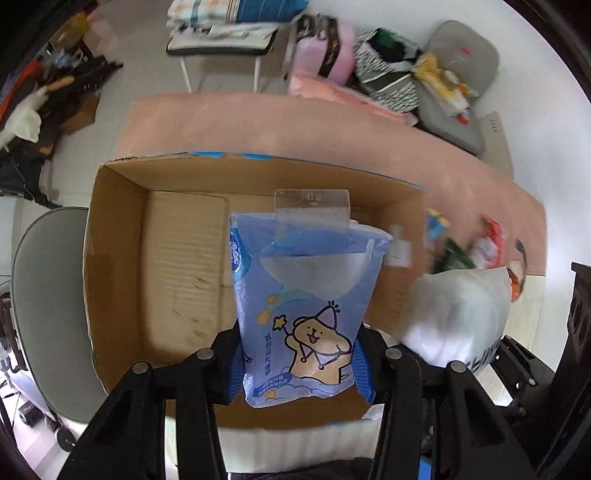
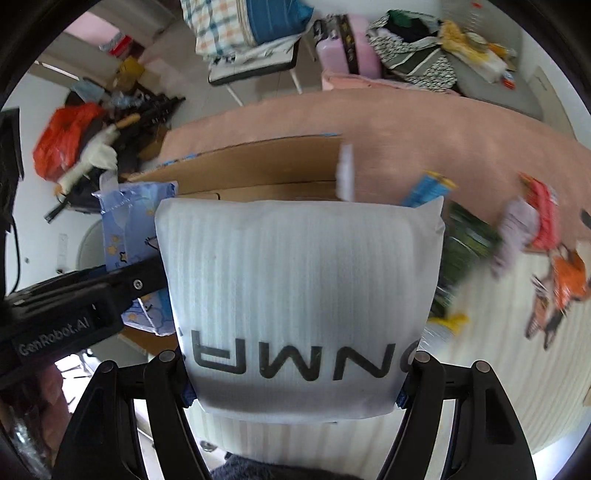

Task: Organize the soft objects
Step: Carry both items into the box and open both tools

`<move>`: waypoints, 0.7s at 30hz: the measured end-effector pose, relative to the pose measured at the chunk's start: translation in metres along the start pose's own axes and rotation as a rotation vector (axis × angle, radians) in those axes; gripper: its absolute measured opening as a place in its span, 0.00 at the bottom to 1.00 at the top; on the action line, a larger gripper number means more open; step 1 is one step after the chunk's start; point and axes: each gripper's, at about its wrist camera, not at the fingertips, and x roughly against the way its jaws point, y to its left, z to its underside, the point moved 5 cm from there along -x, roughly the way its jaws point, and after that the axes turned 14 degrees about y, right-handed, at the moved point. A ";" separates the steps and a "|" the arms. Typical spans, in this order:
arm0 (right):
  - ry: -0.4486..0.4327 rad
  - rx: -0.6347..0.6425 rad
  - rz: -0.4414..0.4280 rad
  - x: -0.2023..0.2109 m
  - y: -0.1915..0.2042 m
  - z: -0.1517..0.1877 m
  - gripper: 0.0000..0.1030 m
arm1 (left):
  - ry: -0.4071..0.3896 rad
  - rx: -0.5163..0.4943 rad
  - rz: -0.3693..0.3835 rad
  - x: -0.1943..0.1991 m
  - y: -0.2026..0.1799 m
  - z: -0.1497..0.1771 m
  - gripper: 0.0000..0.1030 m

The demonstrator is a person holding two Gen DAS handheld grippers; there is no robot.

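Note:
My left gripper (image 1: 299, 373) is shut on a blue tissue pack (image 1: 303, 295) printed with a cartoon bear, held above an open cardboard box (image 1: 177, 273). The right gripper (image 2: 295, 384) is shut on a white foam-wrapped pouch (image 2: 299, 288) with dark lettering, beside the box's right side. That pouch (image 1: 458, 314) shows at the right of the left wrist view. The tissue pack (image 2: 136, 236) and the left gripper's black body (image 2: 74, 306) show at the left of the right wrist view. The box (image 2: 258, 173) lies behind the pouch there.
The box rests on a pink table (image 1: 295, 125). Several soft packets and toys (image 2: 524, 229) lie blurred on the table's right part. A grey chair (image 1: 48, 306) stands left of the box. Bags, a folded blanket on a stool (image 1: 225, 26) and clutter sit beyond the table.

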 end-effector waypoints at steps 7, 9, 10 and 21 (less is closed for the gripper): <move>0.085 -0.003 0.093 -0.072 0.029 -0.063 0.74 | 0.135 -0.014 0.051 -0.057 0.023 -0.048 0.43; 0.101 -0.012 0.118 -0.087 0.033 -0.073 0.74 | 0.166 -0.019 0.065 -0.068 0.025 -0.055 0.43; 0.108 -0.015 0.125 -0.094 0.029 -0.079 0.74 | 0.181 -0.020 0.069 -0.075 0.028 -0.059 0.44; 0.136 -0.043 0.214 -0.134 0.028 -0.105 0.75 | 0.239 -0.035 0.051 -0.100 0.032 -0.069 0.48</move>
